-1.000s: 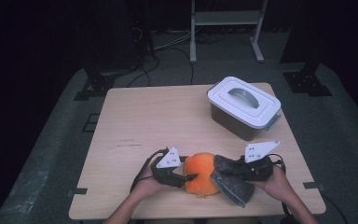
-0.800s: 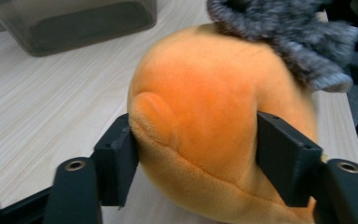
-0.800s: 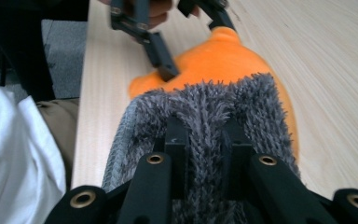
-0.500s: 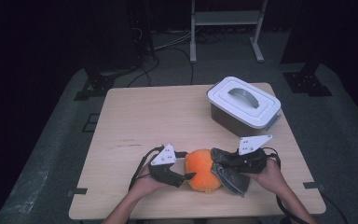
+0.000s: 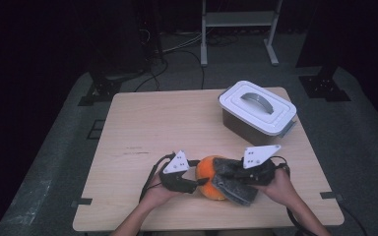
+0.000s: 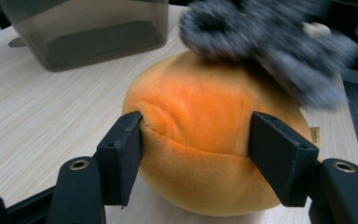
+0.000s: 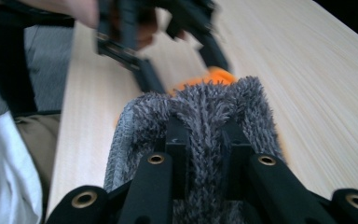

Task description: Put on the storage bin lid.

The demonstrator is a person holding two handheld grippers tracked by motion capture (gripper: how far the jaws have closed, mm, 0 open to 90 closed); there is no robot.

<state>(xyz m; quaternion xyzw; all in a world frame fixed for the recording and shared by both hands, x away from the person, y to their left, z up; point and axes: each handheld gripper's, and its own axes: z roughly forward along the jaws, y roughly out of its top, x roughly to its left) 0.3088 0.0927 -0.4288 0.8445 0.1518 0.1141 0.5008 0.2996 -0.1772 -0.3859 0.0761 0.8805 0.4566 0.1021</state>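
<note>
An orange plush ball [image 5: 207, 172] lies near the table's front edge. My left gripper [image 5: 197, 181] comes at it from the left. In the left gripper view its jaws have just been closing, and the pads [image 6: 121, 156] press into the ball's sides [image 6: 205, 135]. My right gripper [image 5: 229, 172] is shut on a grey fuzzy cloth [image 5: 234, 186], which drapes over the ball's right side. The right gripper view has the cloth [image 7: 205, 112] bunched between the jaws, with a bit of orange [image 7: 216, 74] beyond it. The cloth [image 6: 261, 42] is blurred above the ball.
A grey lidded container [image 5: 257, 110] with a handle stands at the back right of the wooden table [image 5: 167, 123]; its wall [image 6: 88, 32] rises behind the ball. Bare tabletop stretches to the left and back. The person's forearms enter from the front edge.
My right gripper has shifted a little left with the grey cloth, further onto the ball. The left hand has stayed in place.
</note>
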